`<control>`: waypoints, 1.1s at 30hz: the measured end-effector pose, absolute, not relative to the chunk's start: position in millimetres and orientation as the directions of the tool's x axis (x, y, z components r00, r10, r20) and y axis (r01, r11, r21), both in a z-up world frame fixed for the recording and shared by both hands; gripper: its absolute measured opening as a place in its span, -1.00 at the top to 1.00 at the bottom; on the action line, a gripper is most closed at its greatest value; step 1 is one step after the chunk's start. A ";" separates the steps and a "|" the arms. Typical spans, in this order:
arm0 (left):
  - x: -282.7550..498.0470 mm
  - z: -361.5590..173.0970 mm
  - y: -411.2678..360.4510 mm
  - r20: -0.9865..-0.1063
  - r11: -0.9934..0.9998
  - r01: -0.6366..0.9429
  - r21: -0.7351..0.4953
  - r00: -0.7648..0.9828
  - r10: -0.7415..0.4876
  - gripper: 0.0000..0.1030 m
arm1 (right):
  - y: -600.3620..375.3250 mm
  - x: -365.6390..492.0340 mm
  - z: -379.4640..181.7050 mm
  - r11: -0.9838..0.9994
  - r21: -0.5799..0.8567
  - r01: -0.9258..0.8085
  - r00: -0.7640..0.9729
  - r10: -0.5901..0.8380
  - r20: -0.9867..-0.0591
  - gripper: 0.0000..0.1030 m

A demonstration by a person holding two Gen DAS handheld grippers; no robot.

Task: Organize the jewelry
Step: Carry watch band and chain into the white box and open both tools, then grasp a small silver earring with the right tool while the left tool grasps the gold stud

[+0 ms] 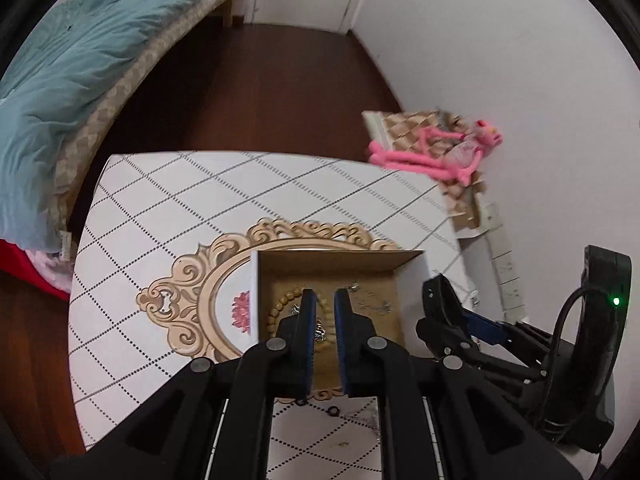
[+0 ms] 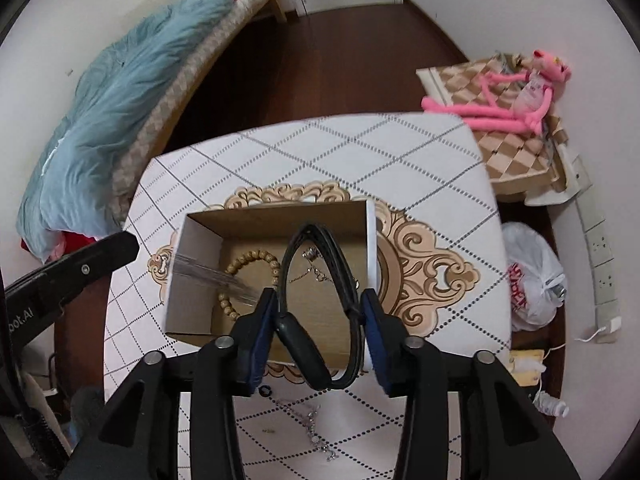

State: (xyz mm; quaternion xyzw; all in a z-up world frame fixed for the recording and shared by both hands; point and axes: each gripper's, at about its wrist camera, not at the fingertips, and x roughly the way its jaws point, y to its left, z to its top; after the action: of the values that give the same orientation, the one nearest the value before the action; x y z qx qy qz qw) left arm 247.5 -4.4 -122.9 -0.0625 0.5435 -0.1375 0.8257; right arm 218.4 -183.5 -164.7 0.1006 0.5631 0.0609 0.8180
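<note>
Nearest to the right wrist camera, the right gripper [image 2: 319, 318] stood over the near edge of the cardboard box [image 2: 200, 276], its jaws partly apart and pressed against the two sides of a black headband [image 2: 318, 280], which hung between them above the box. I judged the headband to be light, springy and smooth, so it could slip or spring out; the best hold seemed to be across both arms close to their ends, as it was taken. Inside the box lay a wooden bead bracelet [image 2: 248, 276] on the left and a thin chain [image 2: 316, 270] in the middle, both loose, very light and easy to tangle. On the patterned table [image 2: 420, 152], near the camera, a silver chain [image 2: 316, 430] and a small black ring [image 2: 265, 392] lay outside the box. The left gripper [image 1: 322, 314] hovered low over the box with a narrow gap between its jaws and a small silver piece [image 1: 320, 334] seemed to sit in that gap, but I could not tell whether it was held.
</note>
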 end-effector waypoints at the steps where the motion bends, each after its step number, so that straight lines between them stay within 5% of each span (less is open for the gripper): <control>1: 249.4 -123.9 -4.9 -0.882 0.955 0.158 -0.252 0.368 -0.294 0.83 | -183.7 221.3 -169.4 0.972 0.235 0.018 0.339 0.216 -0.916 -0.01; 6: 251.4 -125.0 -4.5 -0.893 0.972 0.148 -0.184 0.387 -0.228 0.70 | -186.7 222.6 -177.5 0.969 0.246 0.029 0.314 0.225 -0.922 -0.20; 7: 250.7 -125.9 -2.8 -0.895 0.976 0.140 -0.168 0.394 -0.211 0.36 | -187.3 221.6 -176.9 0.967 0.251 0.029 0.317 0.229 -0.920 -0.30; 8: 251.2 -126.9 -0.7 -0.897 0.980 0.124 -0.156 0.397 -0.193 -0.27 | -187.6 221.2 -176.4 0.968 0.251 0.027 0.318 0.230 -0.920 -0.37; 9: 251.0 -127.4 2.4 -0.895 0.981 0.111 -0.156 0.403 -0.188 -0.55 | -187.5 220.5 -176.4 0.967 0.252 0.025 0.317 0.231 -0.920 -0.37; 13: 245.1 -128.5 9.3 -0.887 0.989 0.093 -0.111 0.440 -0.141 -0.65 | -187.7 219.8 -172.0 0.972 0.234 0.029 0.332 0.212 -0.919 -0.38; 15: 241.0 -131.3 13.3 -0.883 0.994 0.083 -0.076 0.458 -0.106 -1.00 | -186.6 216.3 -170.1 0.979 0.202 0.030 0.339 0.180 -0.924 -0.48; 17: 236.0 -135.5 17.4 -0.879 0.996 0.069 -0.053 0.470 -0.079 -1.00 | -184.9 214.4 -168.5 0.985 0.168 0.031 0.347 0.147 -0.926 -0.85; 33: 205.5 -156.4 19.3 -0.892 0.999 0.045 0.025 0.452 0.002 -1.00 | -176.5 194.8 -174.5 0.998 -0.015 0.066 0.369 -0.038 -0.928 -1.00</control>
State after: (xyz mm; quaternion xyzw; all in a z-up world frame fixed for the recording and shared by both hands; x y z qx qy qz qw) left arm 205.5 19.3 -156.4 0.0225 0.5231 -0.0128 0.8519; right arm 194.8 -176.5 -174.5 0.0125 0.5606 -0.0316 0.8274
